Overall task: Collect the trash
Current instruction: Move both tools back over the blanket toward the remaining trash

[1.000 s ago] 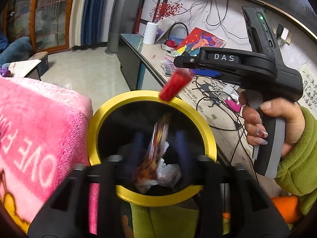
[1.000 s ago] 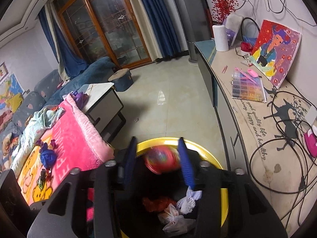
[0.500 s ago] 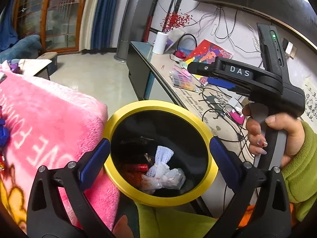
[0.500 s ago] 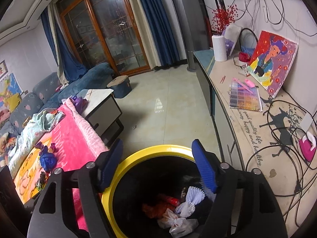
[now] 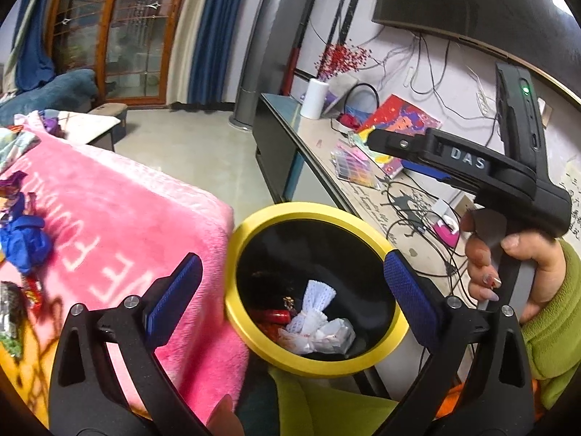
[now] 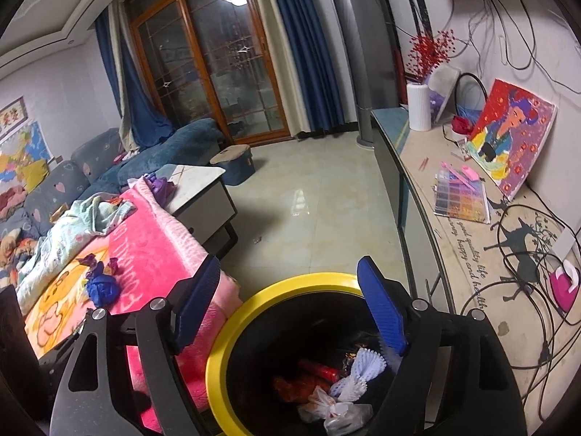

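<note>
Both wrappers have dropped into the yellow-rimmed bin, joining the trash at its bottom. Above it, the left gripper and right gripper have just been opening and hang empty, jaws spread. Blue scraps on the pink blanket are left.

Fluffy pink cloth blanket; glossy yellow-rimmed bin; crinkly plastic trash; shiny floor tiles
</note>
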